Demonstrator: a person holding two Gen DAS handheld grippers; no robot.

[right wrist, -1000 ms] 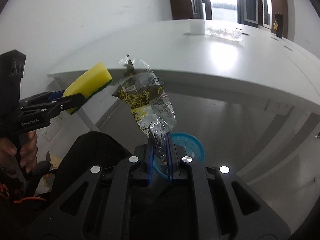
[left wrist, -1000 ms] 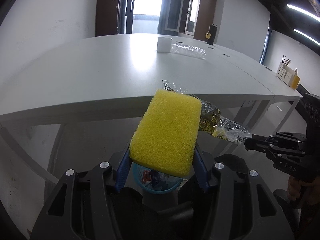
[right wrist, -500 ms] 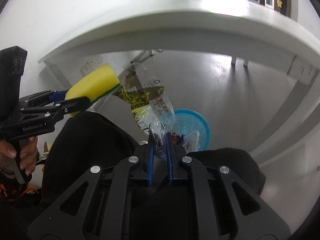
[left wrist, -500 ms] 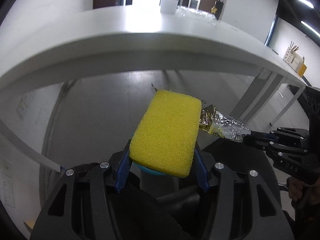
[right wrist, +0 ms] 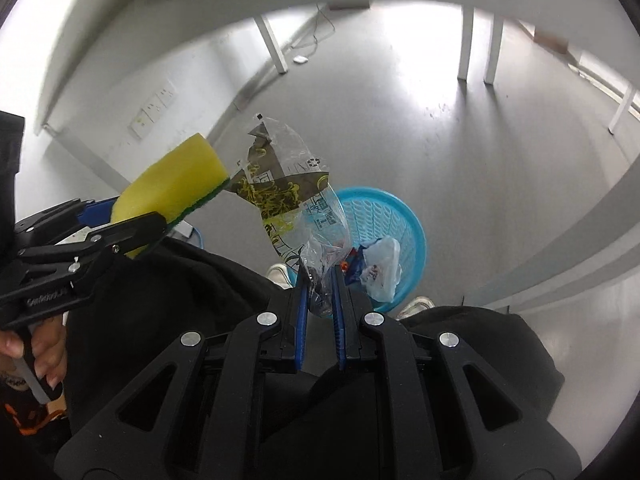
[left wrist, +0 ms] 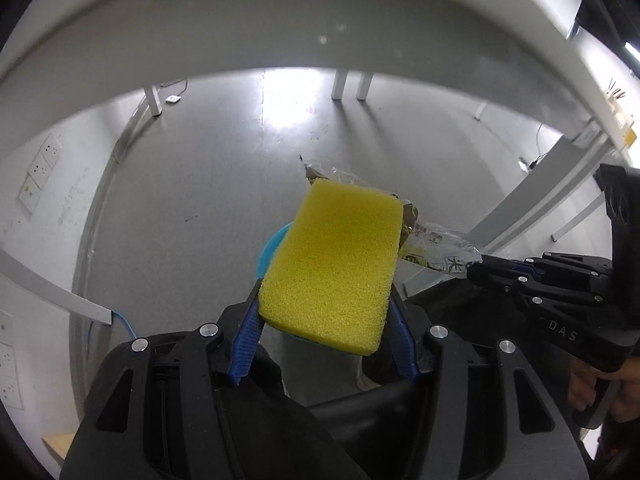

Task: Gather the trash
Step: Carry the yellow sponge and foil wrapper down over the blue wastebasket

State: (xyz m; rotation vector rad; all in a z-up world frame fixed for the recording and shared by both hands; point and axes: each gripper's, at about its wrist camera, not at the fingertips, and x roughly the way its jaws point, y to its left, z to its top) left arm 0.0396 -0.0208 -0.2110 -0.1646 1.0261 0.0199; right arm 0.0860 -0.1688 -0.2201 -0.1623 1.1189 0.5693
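A: What's changed from a second back?
B: Both views used to look across the white tabletop; now they're under the table, aimed down at grey floor. The blue basket went from a sliver behind the fingers to sitting wide open in the right view.
A: Grips?
B: Same as before. Left gripper clamped on the yellow sponge — blue ribbed pads pressed on both long edges. Right gripper nearly together, pinching the tail of the plastic wrapper.
A: Materials, quick.
B: Sponge: porous foam, rounded rectangle, thin green scrub layer underneath (only shows in the right view). Wrapper: crinkly clear film, brown and yellow print, recycling mark, standing up out of the pads. Basket: round, lattice-walled plastic, already holding crumpled white and coloured trash.
A: Where's the wrapper relative to it?
B: Above the basket's near-left rim — sponge just beside the wrapper, off to the left.
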